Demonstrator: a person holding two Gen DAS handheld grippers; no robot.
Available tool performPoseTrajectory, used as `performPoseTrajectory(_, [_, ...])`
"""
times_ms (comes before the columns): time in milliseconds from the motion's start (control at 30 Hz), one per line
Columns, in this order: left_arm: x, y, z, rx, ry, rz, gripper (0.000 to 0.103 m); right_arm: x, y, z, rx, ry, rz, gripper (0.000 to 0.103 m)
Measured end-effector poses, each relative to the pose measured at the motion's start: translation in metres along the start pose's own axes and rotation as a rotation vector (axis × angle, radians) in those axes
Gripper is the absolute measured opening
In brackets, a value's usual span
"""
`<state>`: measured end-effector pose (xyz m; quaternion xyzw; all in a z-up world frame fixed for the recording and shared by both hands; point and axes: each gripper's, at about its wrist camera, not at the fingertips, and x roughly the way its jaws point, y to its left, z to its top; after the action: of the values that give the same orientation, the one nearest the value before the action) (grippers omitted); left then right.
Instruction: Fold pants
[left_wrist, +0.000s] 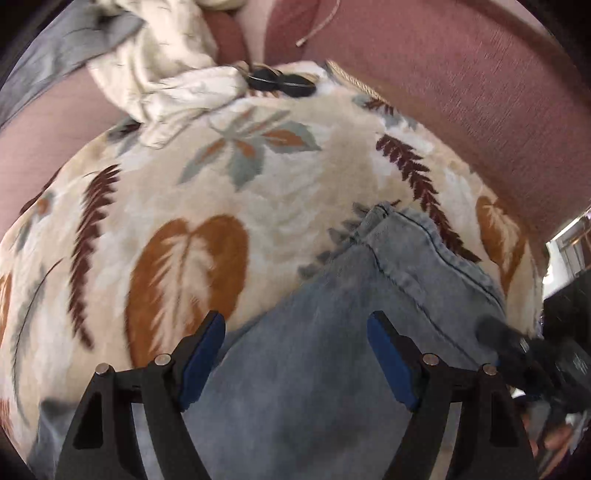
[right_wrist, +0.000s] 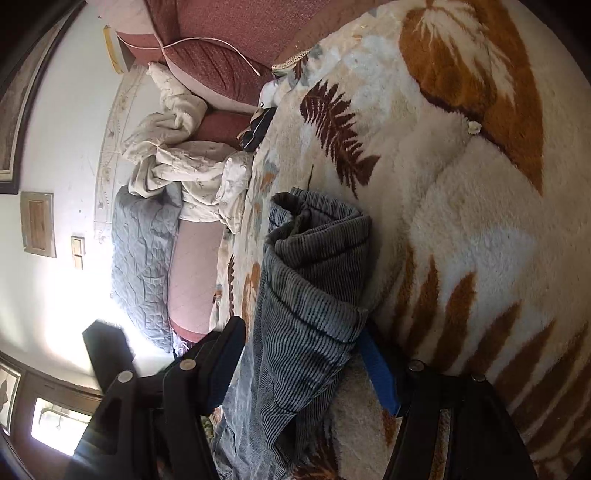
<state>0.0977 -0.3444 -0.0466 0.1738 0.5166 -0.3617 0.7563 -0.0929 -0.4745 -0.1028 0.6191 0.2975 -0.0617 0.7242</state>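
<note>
Light blue jeans lie on a fluffy leaf-print blanket. In the left wrist view my left gripper is open, its blue pads spread above the denim, holding nothing. In the right wrist view a bunched part of the pants, with a hem or waistband opening at its top, sits between the fingers of my right gripper. The jaws stand wide on either side of the cloth, open. The blanket lies under it. The rest of the pants is hidden below both views.
A crumpled cream sheet and dark small objects lie at the blanket's far edge. Pink cushions and a cord lie behind. In the right wrist view a grey quilt, the cream sheet and a wall show.
</note>
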Motion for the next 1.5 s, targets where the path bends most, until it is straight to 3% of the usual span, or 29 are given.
performPoseTrajectory(100, [0.023,-0.008,0.014,0.041,0.038,-0.016,0.080,0.000,-0.002,0.002,-0.001,-0.002,0.011,0.065])
performPoseTrajectory(200, [0.036,-0.012,0.022,0.085,0.039,-0.005,0.080,-0.001,-0.003,0.004,-0.013,-0.011,0.017,0.062])
performPoseTrajectory(333, [0.048,-0.015,0.032,0.123,0.037,-0.045,0.080,-0.001,-0.002,0.006,-0.034,-0.025,0.009,0.056])
performPoseTrajectory(400, [0.054,-0.017,0.036,0.140,0.032,-0.052,0.080,-0.001,-0.002,0.007,-0.047,-0.040,-0.008,0.041])
performPoseTrajectory(500, [0.063,-0.015,0.040,0.134,0.027,-0.074,0.080,0.001,-0.006,0.009,-0.034,-0.037,-0.020,0.028])
performPoseTrajectory(667, [0.065,-0.017,0.044,0.137,-0.010,-0.121,0.077,0.004,0.002,0.009,-0.097,-0.038,-0.045,0.025])
performPoseTrajectory(800, [0.063,-0.028,0.044,0.167,-0.019,-0.179,0.044,0.007,0.010,0.007,-0.145,-0.047,-0.069,0.024])
performPoseTrajectory(933, [0.065,-0.034,0.046,0.176,-0.001,-0.190,0.034,0.006,0.009,0.007,-0.134,-0.047,-0.064,0.024])
performPoseTrajectory(1033, [0.062,-0.030,0.049,0.134,0.025,-0.254,0.032,0.005,0.007,0.007,-0.119,-0.047,-0.060,0.024])
performPoseTrajectory(1367, [0.070,-0.037,0.054,0.170,0.023,-0.232,0.041,0.004,0.004,0.007,-0.103,-0.043,-0.061,0.023])
performPoseTrajectory(1433, [0.071,-0.040,0.053,0.197,0.009,-0.223,0.039,0.005,0.004,0.007,-0.100,-0.044,-0.062,0.023])
performPoseTrajectory(1500, [0.070,-0.040,0.053,0.200,0.007,-0.242,0.029,0.005,0.004,0.007,-0.099,-0.043,-0.063,0.023])
